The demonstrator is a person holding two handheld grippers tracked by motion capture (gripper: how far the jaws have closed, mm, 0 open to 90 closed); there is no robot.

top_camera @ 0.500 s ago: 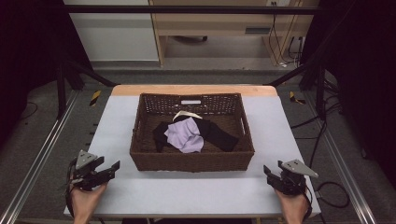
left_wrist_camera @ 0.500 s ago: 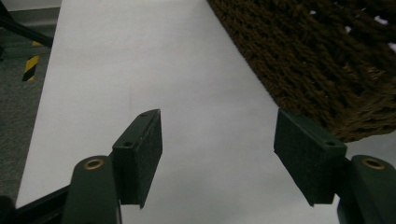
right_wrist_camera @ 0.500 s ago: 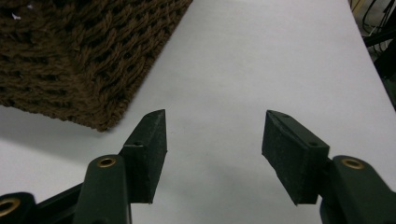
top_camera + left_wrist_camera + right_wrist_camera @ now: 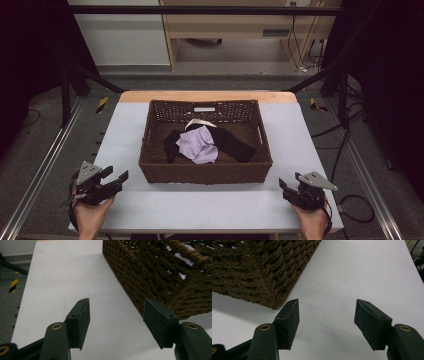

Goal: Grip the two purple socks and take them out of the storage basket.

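A dark brown wicker basket (image 4: 150,137) stands in the middle of the white table (image 4: 210,205). Inside it lie a lilac cloth (image 4: 198,144), black garments (image 4: 235,144) and a cream strip (image 4: 200,122). My left gripper (image 4: 116,179) rests at the table's near left corner, open and holding nothing; in the left gripper view the left gripper (image 4: 116,312) has the basket (image 4: 155,275) at its upper right. My right gripper (image 4: 283,186) sits at the near right, open and holding nothing; in the right gripper view the right gripper (image 4: 327,312) has the basket's corner (image 4: 262,272) at its upper left.
A wooden strip (image 4: 207,96) edges the table's far side. Metal rails (image 4: 45,165) run along both sides of the table, with cables (image 4: 350,200) on the floor at the right. A wooden cabinet (image 4: 235,30) stands beyond the table.
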